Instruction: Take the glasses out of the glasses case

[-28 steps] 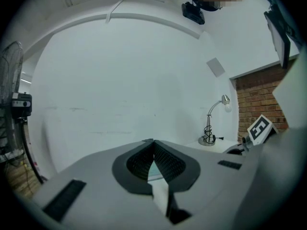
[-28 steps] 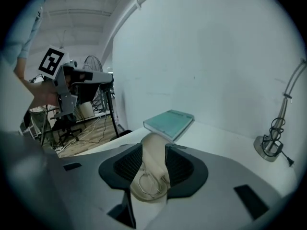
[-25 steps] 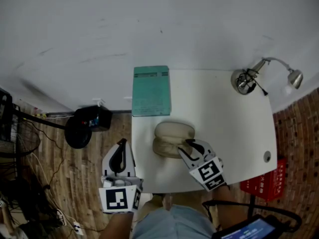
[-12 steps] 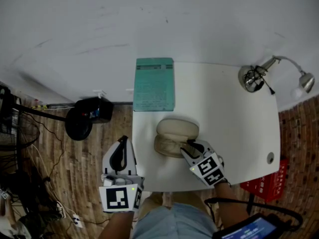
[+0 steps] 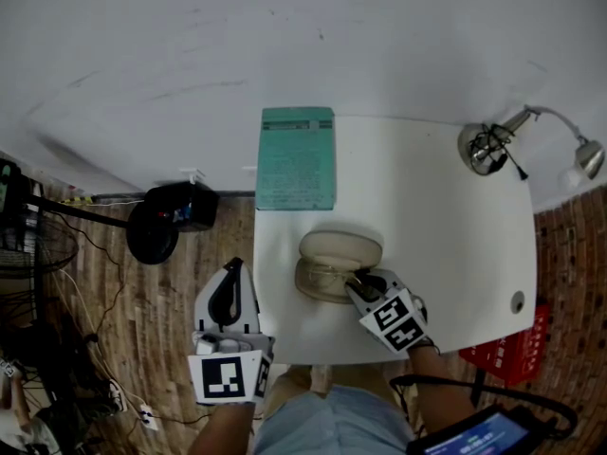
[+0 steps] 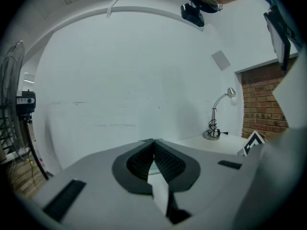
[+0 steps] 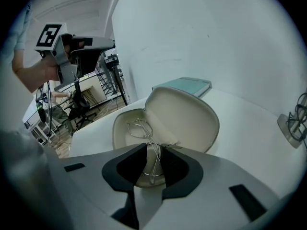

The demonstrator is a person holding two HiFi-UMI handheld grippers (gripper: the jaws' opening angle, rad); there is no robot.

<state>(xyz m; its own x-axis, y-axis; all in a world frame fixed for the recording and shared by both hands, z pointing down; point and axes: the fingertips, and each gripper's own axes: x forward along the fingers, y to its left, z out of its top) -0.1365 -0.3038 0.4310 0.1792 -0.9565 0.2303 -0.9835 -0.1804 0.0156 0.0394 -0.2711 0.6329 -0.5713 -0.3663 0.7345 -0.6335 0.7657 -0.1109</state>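
- A white rectangular table (image 5: 436,226) is carrying everything.
- A teal rectangular book (image 5: 296,158) is lying flat at its 11 o'clock.
- An open beige oval glasses case (image 5: 338,254) is sitting at 7 o'clock.
- A silver metal desk lamp (image 5: 482,150) is standing at 2 o'clock.

Thin wire glasses (image 7: 153,150) (shiny metal) in a matt case (image 7: 187,116).

In the head view, the right gripper (image 5: 358,280) covers the case's (image 5: 341,248) near end. Its jaws, just now closing with the glasses (image 7: 138,127) between them, hide their near part. The lamp (image 7: 292,124) is cut off, seemingly only its base showing.
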